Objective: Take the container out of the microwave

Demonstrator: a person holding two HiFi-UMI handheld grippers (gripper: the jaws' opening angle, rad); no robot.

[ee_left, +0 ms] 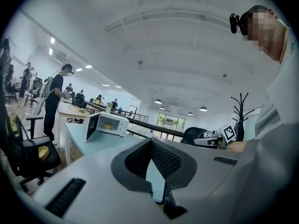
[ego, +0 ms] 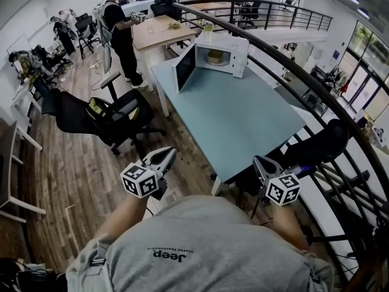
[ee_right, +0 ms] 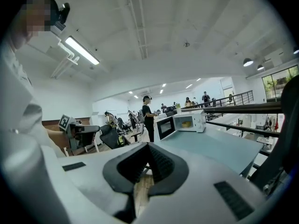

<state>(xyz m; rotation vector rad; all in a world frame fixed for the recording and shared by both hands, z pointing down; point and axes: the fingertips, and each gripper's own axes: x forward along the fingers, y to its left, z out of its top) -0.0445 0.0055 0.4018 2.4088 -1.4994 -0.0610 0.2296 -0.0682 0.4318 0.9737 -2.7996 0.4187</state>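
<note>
A white microwave (ego: 230, 52) stands at the far end of the light blue table (ego: 243, 117) with its door (ego: 184, 67) swung open to the left. Inside it sits a yellowish container (ego: 214, 56), which also shows small in the left gripper view (ee_left: 108, 125) and the right gripper view (ee_right: 186, 123). Both grippers are held close to the person's body, off the near end of the table and far from the microwave. The left gripper (ego: 169, 153) (ee_left: 151, 143) is shut and holds nothing. So is the right gripper (ego: 256, 160) (ee_right: 148, 146).
A black office chair (ego: 115, 117) stands left of the table over the wooden floor. A curved black railing (ego: 304, 72) runs along the table's right side, with another dark chair (ego: 325, 142) beside it. A person (ego: 121, 35) stands at a wooden table (ego: 161, 29) behind the microwave.
</note>
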